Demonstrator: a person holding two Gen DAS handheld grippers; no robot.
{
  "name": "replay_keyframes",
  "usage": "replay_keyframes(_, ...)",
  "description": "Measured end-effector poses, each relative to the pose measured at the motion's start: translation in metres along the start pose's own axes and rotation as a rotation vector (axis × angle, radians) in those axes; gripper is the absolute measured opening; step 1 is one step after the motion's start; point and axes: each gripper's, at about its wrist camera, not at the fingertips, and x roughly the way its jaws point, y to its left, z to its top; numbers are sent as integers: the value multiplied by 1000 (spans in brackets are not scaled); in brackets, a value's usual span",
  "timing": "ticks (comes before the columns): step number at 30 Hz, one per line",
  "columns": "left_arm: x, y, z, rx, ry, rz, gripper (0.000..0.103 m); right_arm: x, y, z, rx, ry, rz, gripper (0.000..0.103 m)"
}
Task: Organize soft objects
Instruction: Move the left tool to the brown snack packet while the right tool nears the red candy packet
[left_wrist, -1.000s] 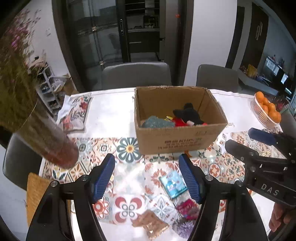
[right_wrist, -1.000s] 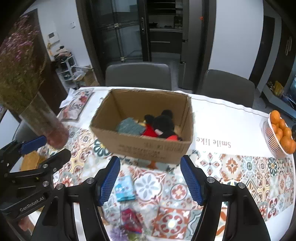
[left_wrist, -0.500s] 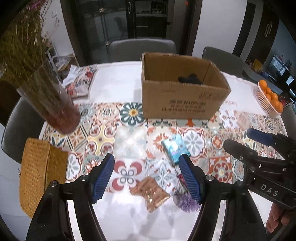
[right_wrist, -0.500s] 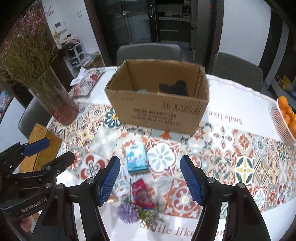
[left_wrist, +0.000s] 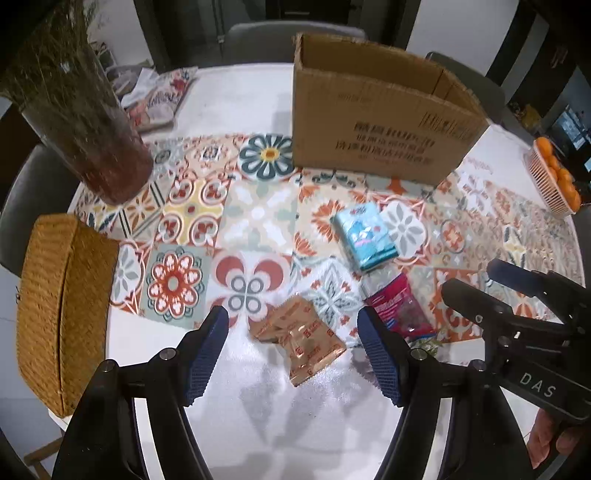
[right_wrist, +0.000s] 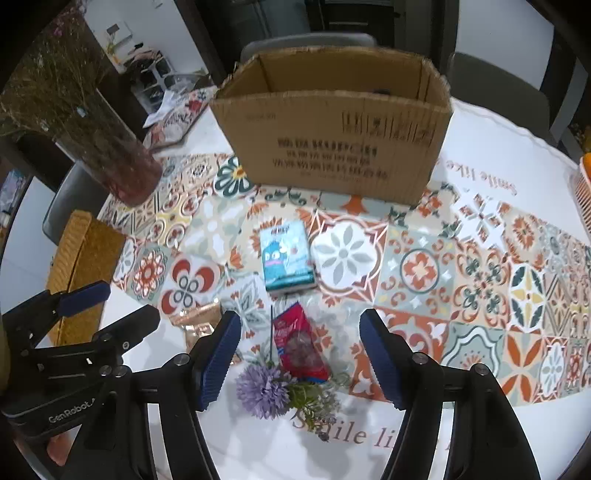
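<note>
Packets (left_wrist: 300, 340) lie near table edge (left_wrist: 122, 369); left gripper (left_wrist: 293, 350) and right gripper (right_wrist: 300, 357) both spread, empty.

Three packets (right_wrist: 287, 259), one flower (right_wrist: 263, 390), one box (right_wrist: 332, 140)

Box (right_wrist: 332, 147) at table (right_wrist: 480, 129) rear; tissue pack (right_wrist: 286, 258) before it; snack bag (right_wrist: 301, 347) nearer still, flower (right_wrist: 260, 391) nearest; foil pouch (left_wrist: 299, 339) left; vase (right_wrist: 110, 155) far left.

Teal tissue pack (right_wrist: 287, 258), purple flower (right_wrist: 261, 390), brown cardboard box (right_wrist: 332, 125), floral-tiled tablecloth (right_wrist: 480, 273).
</note>
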Motion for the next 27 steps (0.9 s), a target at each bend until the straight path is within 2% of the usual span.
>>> replay_keyframes(6,26,2,-7,-28,75,-15,72,25,-7,-8,8,58,35,67)
replay_keyframes(8,34,2,-9,-45,108,-49,72,32,-8,-9,10,70,48,66)
replay_keyframes(10,41,2,-11,-55,129,-53,72,41,-10,-11,15,88,62,64)
replay_keyframes(27,94,2,-15,-127,228,-61,72,98,-21,-16,54,198,142,51)
